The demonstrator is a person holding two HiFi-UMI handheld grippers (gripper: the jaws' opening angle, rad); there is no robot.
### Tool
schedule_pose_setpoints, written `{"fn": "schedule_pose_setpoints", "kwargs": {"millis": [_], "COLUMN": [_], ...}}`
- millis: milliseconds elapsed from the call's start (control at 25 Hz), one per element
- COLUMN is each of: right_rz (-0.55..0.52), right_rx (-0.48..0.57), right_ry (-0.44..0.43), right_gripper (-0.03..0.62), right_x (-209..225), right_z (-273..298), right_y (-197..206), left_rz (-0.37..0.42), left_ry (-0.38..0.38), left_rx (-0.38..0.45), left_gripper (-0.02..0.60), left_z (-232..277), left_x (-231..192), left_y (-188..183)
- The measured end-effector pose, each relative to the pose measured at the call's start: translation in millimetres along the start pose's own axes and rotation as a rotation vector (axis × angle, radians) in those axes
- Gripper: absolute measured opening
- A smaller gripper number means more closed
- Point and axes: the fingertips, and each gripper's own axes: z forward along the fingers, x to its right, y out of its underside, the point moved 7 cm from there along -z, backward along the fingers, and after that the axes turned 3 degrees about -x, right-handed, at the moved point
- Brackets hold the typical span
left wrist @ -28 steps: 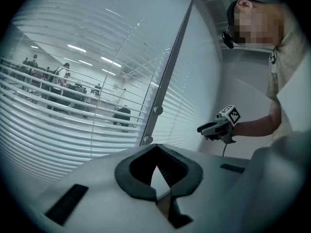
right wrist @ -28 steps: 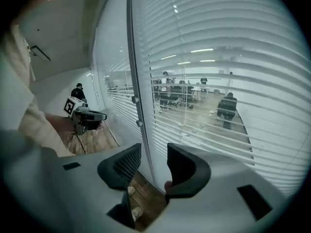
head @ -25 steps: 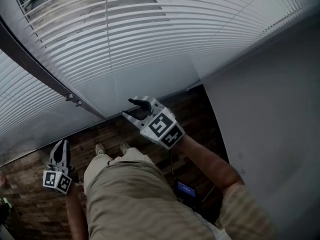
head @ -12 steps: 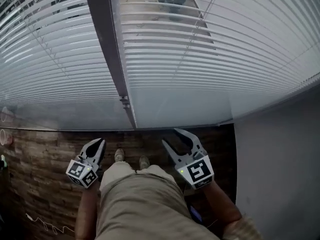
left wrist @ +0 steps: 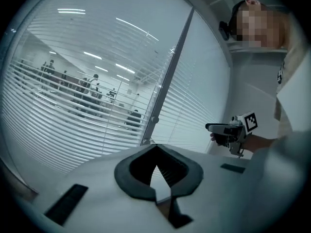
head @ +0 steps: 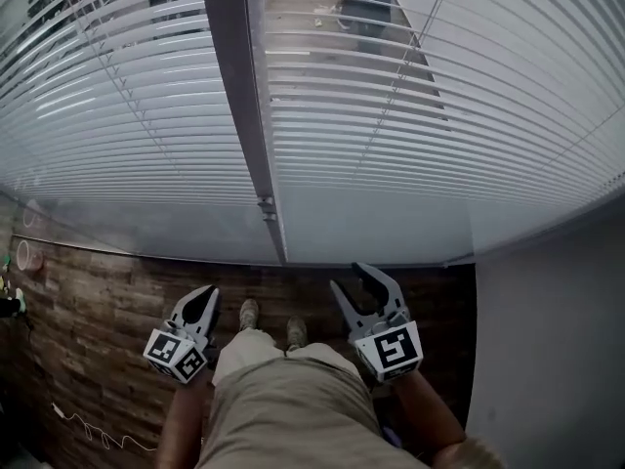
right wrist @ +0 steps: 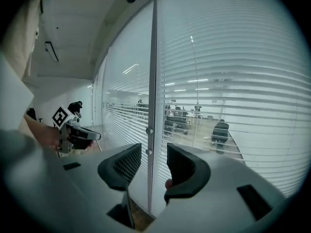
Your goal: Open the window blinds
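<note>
Both my hands are held low in front of my hips, forearms reaching forward, each gripper pointing toward the glass and tipped slightly down. My left gripper [head: 198, 301] sits outside my left leg with its jaws clenched tip to tip on nothing. My right gripper [head: 363, 283] is beside my right leg and a touch further forward. Its jaws are released and stand well apart, with only air between the pads.

From my head I'm looking steeply down: my trousers [head: 293, 408], my shoes [head: 249, 313], the dark wood floor [head: 88, 301] and the plain wall [head: 557, 340] at my right. The gripper views look out level instead. Through the slats there's a lit office, and a seated person [right wrist: 220, 132] shows in the right gripper view, framed just past my open jaws. The window post [head: 239, 96] runs straight through that gap, two small knobs [right wrist: 148, 130] on it. Each gripper view also catches the other gripper off to its side.

The window blinds [head: 410, 96] are straight ahead, apart from both grippers. They hang down over the panes on either side of the post: pale horizontal slats, evenly spaced, with thin cords [head: 391, 96] crossing them top to bottom. The room beyond shows between the upper slats, and lower down they blur into a pale band.
</note>
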Motion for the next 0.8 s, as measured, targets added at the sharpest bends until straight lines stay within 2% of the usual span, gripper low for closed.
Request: {"fn": "schedule_pose_setpoints", "kwargs": {"millis": [120,320,520,680,800], "right_rz": [-0.024,-0.083,-0.119,-0.131,-0.184], "right_rx": [0.012,-0.004,-0.016,-0.066,-0.109], "right_ry": [0.019,0.022,0.019,0.053,0.082], "right_gripper": [0.151,0.132,0.123,0.078,0.06], "right_x": [0.0,-1.4,2.5,-0.2,-0.2], "right_z": [-9.7,-6.3,3.3,-1.9,5.1], "right_y": [-19.1,-16.8,-24.7,-37.1,-45.6], "left_rz": [-0.034,-0.051,-0.017,0.026,0.056], "left_ry": [-0.03,-0.04,0.001,-0.046,-0.029], "left_rx": [0.001,-0.013,-0.067,-0.061,-0.1], "left_gripper": [0.012,0.012,0.012,0.012,0.012], "left_z": [-3.9,8.6,14.2,0.5,1.4], "left_x": [10.3,11.6,17.0,21.1,23.9], "left_y": [-13.0,3.0,3.1,-13.5,-20.0]}}
